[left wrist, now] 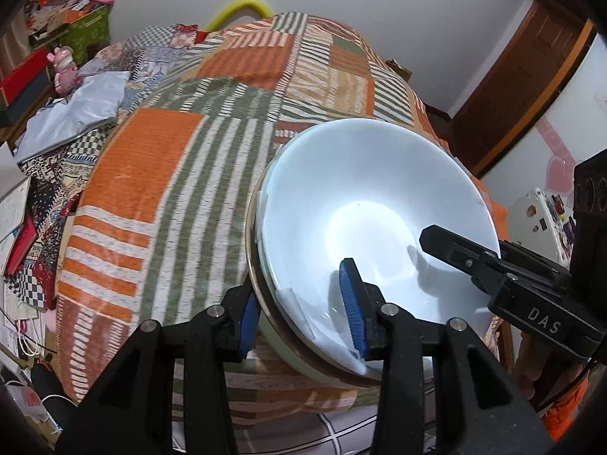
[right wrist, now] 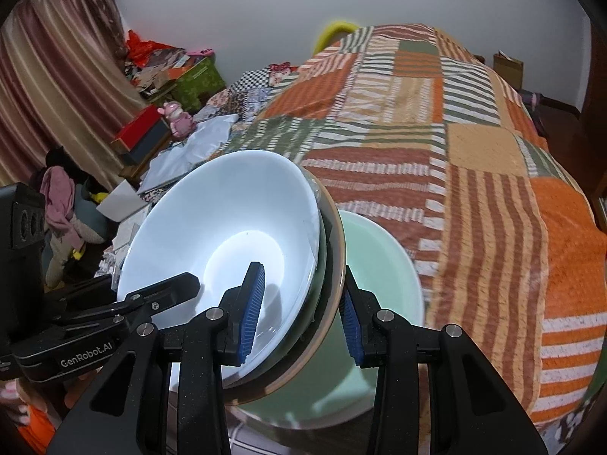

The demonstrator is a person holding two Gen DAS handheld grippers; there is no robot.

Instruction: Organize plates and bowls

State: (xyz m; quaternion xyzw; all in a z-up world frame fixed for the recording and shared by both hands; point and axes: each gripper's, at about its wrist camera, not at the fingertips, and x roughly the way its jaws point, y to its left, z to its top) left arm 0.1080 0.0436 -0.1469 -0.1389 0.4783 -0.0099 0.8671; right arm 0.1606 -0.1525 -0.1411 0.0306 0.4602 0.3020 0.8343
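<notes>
While both grippers clamp opposite edges of the same stack, the left gripper (left wrist: 301,313) has one blue ribbed pad (left wrist: 351,303) inside the glossy white ceramic bowl (left wrist: 379,208) and the other pad outside, against the stack's outer wall; its jaws are closed on the stack rim. The right gripper (right wrist: 299,316) grips the opposite rim in the same manner: one blue pad (right wrist: 252,311) lies against the white bowl's inner wall, the other presses from outside on the dish beneath.

The white bowl (right wrist: 227,227) sits nested on top of the stack. Directly below it is a tan-rimmed dish (right wrist: 335,250), of which only the edge shows. Below that sits a pale green ceramic bowl (right wrist: 383,265), whose wall is visible past the right gripper's outer finger. The stack is tilted in both views.

Each camera shows the other gripper's black body entering the white bowl from the side. Behind the stack lies a bed covered with an orange, green and cream striped patchwork blanket (left wrist: 170,174). Whether the stack touches the blanket cannot be determined. Boxes and a pink figurine (right wrist: 178,115) stand beside the bed.
</notes>
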